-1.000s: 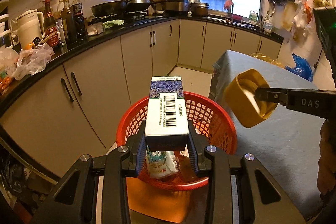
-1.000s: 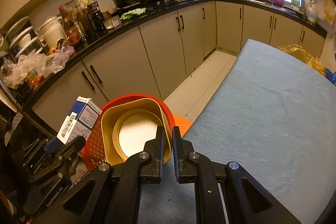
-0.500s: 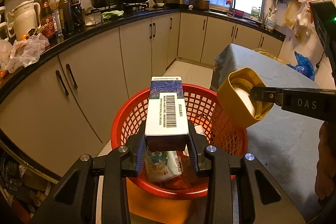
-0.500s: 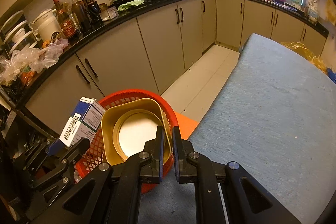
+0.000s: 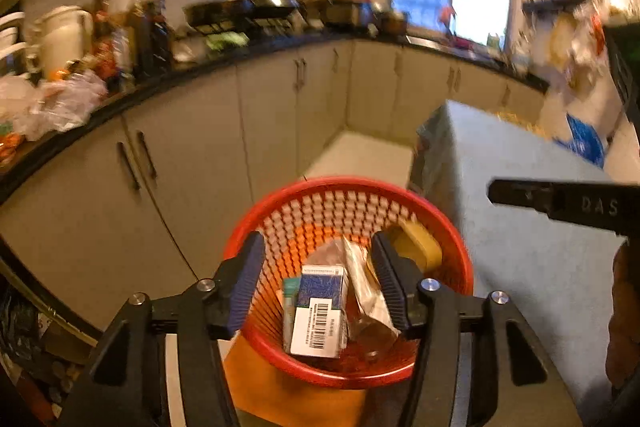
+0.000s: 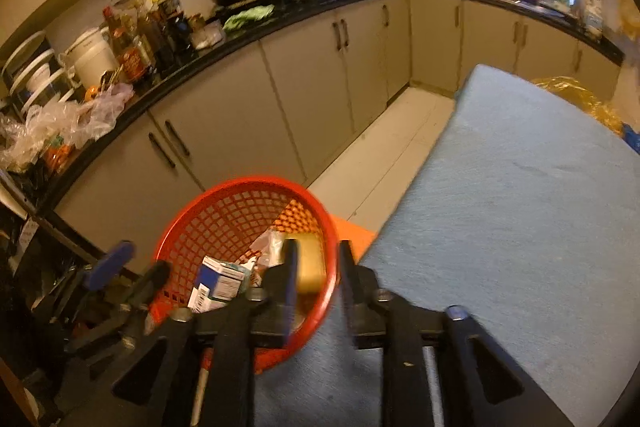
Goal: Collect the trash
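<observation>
Left tool (image 5: pixel 318 279): its jaws are opening and nothing is pressed between the blue pads; a second ago they clamped the box upright above the basket.
Right tool (image 6: pixel 316 275): its jaws are opening too, with a clear gap between the fingers; a second ago they were together on the rim of the yellow tub. In the left wrist view only one black finger of it reaches in from the right.
Box (image 5: pixel 318 311): blue and white, with a barcode label. It now lies inside the red basket, leaning on the other trash, no longer held.
Yellow tub (image 5: pixel 416 247): it is now inside the basket at the far right wall, partly hidden behind the left tool's right finger. In the right wrist view it is blurred, so it is probably still falling or just landed.
Red basket (image 5: pixel 452 259): round plastic mesh, just beside the edge of the worktop, standing on something orange (image 6: pixel 356 233). It also holds a crumpled silver wrapper (image 5: pixel 360 279).
Worktop (image 6: pixel 520 207): covered with a grey-blue cloth, bare near the tools.
Kitchen counter (image 6: pixel 240 43): black top with bottles, a white kettle (image 6: pixel 94 53) and plastic bags, well apart from the basket.
View: both pictures are more blurred than the earlier ones.
</observation>
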Demonstrator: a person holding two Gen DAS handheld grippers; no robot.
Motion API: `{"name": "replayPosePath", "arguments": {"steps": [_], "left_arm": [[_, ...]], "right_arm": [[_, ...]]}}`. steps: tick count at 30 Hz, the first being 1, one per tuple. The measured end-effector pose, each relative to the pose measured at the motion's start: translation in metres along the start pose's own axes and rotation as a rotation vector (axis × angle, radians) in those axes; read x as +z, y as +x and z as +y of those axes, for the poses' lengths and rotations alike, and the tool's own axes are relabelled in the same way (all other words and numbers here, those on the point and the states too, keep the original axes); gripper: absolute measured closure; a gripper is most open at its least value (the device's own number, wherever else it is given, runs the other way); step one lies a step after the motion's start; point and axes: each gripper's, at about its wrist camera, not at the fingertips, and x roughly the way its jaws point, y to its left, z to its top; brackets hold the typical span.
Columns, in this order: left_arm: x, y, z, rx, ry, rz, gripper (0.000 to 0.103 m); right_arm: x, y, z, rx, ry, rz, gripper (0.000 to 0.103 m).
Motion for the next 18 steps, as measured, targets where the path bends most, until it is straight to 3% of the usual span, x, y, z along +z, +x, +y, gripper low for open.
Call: {"name": "replayPosePath", "arguments": {"steps": [1, 3, 5, 7, 11, 15, 18], "left_arm": [[0.0, -0.008, -0.001, 0.031, -0.008, -0.039, 0.029], [-0.002, -0.032, -0.005, 0.104, -0.018, -0.132, 0.013], [-0.007, -0.057, -0.012, 0.169, -0.026, -0.225, 0.007], [-0.011, -0.075, -0.022, 0.205, -0.016, -0.271, 0.001], [-0.024, -0.104, -0.044, 0.256, 0.029, -0.329, 0.0], [-0.035, -0.116, -0.053, 0.232, 0.014, -0.295, 0.0], [-0.041, -0.121, -0.056, 0.258, -0.007, -0.292, 0.0]], "right_arm": [[-0.002, -0.009, -0.001, -0.025, -0.008, -0.029, 0.058], [-0.007, -0.025, -0.001, -0.07, -0.036, -0.082, 0.047], [-0.018, -0.047, -0.001, -0.131, -0.071, -0.144, 0.036], [-0.028, -0.064, 0.0, -0.165, -0.097, -0.192, 0.02], [-0.057, -0.104, 0.0, -0.267, -0.162, -0.308, 0.013], [-0.083, -0.131, -0.005, -0.307, -0.186, -0.365, 0.008], [-0.097, -0.147, -0.01, -0.325, -0.179, -0.391, 0.006]]}}
